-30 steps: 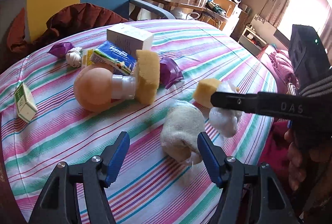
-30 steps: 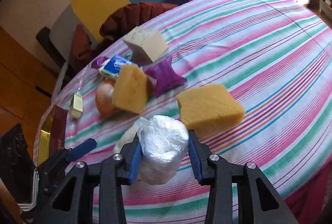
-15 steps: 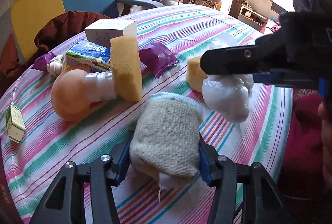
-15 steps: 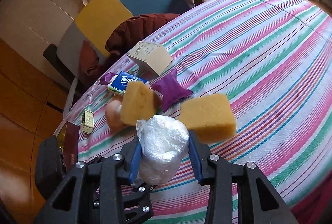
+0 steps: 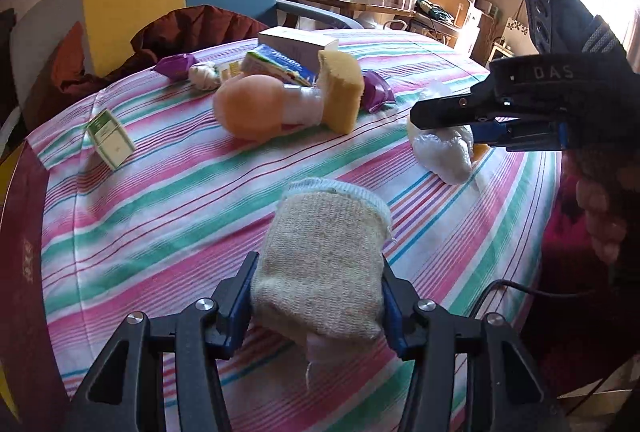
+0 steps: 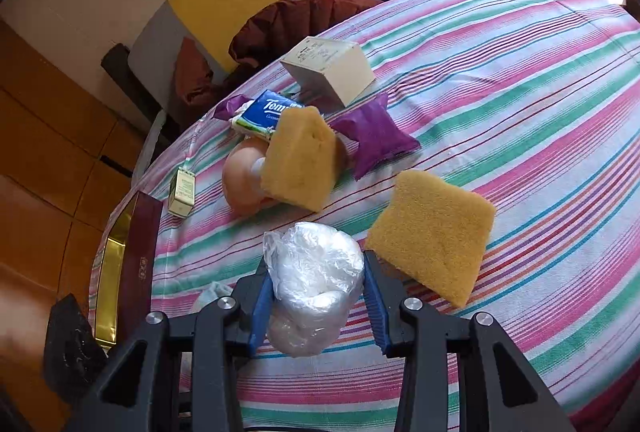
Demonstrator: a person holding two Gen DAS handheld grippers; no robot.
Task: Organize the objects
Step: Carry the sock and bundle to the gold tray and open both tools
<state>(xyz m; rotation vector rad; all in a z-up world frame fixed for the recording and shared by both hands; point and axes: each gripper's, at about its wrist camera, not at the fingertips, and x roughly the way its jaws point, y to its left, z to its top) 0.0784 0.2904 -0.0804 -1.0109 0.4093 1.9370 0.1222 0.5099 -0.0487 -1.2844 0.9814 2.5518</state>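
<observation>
Raised just above the striped counter point(image 5: 168, 192), the left claw point(image 5: 316, 296) has just closed on a soft, light knitted roll point(image 5: 324, 264) gripped mid-body, while the right claw point(image 6: 316, 296) pinches a crinkly, slippery plastic-wrapped bundle point(image 6: 314, 280).

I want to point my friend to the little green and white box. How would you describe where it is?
Start at the round table with the striped cloth and find the peach-coloured ball in the pile of things. The small green and white box lies alone off to the ball's left in the left wrist view, near the table's edge. Unlike the larger white box behind the pile, it touches nothing else.
</observation>
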